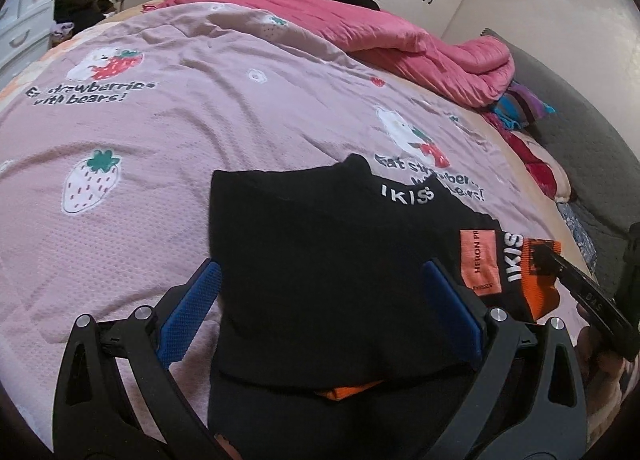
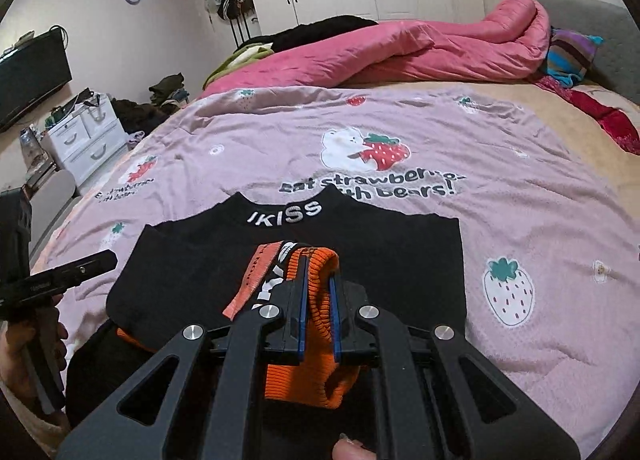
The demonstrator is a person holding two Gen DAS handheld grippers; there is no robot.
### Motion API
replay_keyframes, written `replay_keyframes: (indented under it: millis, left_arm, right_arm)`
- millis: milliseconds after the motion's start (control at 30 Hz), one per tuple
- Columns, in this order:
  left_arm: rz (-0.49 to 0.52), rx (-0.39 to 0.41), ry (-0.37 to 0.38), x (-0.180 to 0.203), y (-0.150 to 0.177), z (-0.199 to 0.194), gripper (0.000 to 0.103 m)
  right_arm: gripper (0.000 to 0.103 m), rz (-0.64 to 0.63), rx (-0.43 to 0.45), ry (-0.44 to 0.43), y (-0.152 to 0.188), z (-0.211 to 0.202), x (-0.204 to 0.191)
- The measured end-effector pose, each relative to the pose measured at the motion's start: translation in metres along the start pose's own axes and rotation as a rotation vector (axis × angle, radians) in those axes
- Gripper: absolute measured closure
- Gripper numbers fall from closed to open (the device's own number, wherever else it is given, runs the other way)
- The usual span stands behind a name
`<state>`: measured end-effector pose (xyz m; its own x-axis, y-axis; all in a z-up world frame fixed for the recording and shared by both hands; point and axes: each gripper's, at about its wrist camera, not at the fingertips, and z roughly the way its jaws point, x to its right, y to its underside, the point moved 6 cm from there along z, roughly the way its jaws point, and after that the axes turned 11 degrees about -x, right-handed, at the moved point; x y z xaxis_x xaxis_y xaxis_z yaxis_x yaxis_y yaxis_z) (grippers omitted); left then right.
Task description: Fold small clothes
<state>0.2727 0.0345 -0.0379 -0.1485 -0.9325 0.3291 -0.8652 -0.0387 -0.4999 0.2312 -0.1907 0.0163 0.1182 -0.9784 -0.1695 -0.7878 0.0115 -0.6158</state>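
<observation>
Black sweater [image 2: 360,252] spread on the pink strawberry quilt [image 2: 500,195], collar away. Right gripper [image 2: 318,300] clenched on the orange cuff [image 2: 316,292]; left gripper [image 1: 320,292] spread wide over the body, grasping nothing. Best carried low across the chest, laid flat, probably square to the side seam, then smoothed before letting go.

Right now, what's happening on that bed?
A person is folding a small black sweater with two handheld grippers on a pink strawberry-print quilt. The right gripper is shut on the sweater's orange ribbed cuff, holding the sleeve over the body of the garment. The left gripper is open, its blue fingers straddling the black fabric without pinching it. The collar with its white lettering lies flat, facing away from the person.
</observation>
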Motion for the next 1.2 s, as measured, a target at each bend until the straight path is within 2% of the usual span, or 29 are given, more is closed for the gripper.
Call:
replay_keyframes:
  millis: [467,533,667,833,933,1033,1200]
  left_arm:
    - [0.017,-0.015,0.020,0.006,0.004,0.004,0.010]
    - [0.028,-0.021,0.034,0.009,0.005,0.004,0.017]
    - [0.059,-0.041,0.062,0.019,0.009,0.006,0.038]
    - [0.085,-0.076,0.048,0.023,0.016,0.014,0.040]
    - [0.098,-0.114,0.037,0.024,0.022,0.021,0.040]
    - [0.104,-0.142,0.014,0.022,0.028,0.027,0.040]
    - [0.099,-0.184,-0.005,0.018,0.039,0.037,0.040]
  right_arm:
    - [0.094,0.057,-0.056,0.009,0.008,0.011,0.014]
    - [0.094,0.066,-0.063,0.015,0.008,0.012,0.017]
    - [0.092,0.085,-0.070,0.051,0.010,0.014,0.027]
    - [0.090,0.080,-0.031,0.160,0.008,0.005,0.037]
    - [0.089,0.079,-0.027,0.131,0.009,0.003,0.035]
    - [0.079,0.036,-0.043,0.099,0.013,0.007,0.018]
    - [0.078,-0.024,-0.097,0.009,0.019,0.022,-0.018]
